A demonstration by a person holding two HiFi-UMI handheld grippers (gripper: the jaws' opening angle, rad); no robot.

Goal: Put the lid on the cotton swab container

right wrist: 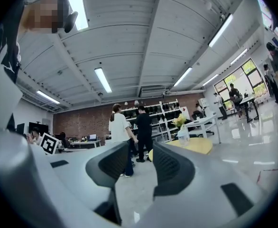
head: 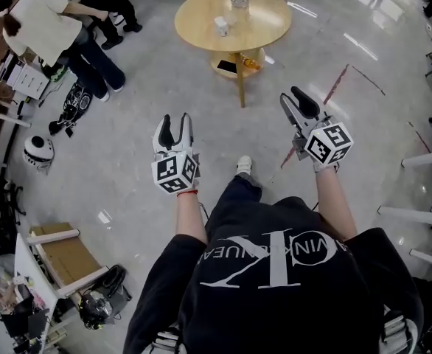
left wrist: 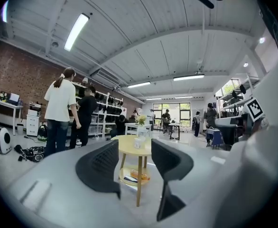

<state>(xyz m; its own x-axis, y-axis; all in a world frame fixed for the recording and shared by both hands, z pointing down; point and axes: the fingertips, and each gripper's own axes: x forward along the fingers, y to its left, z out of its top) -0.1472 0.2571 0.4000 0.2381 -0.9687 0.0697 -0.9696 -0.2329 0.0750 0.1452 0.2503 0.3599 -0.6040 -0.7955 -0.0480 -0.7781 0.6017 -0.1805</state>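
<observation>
While left claw (head: 175, 121) and right claw (head: 290, 94) gape empty, a white container (head: 221, 26) tops the table (head: 267, 21).

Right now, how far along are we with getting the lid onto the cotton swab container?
Nothing looks done yet. Both the left tool and the right tool are open and empty, held over floor, short of the round table. A small white container stands on it; its lid is too small to make out. Left: approach, pick up the lid, seat it.
</observation>
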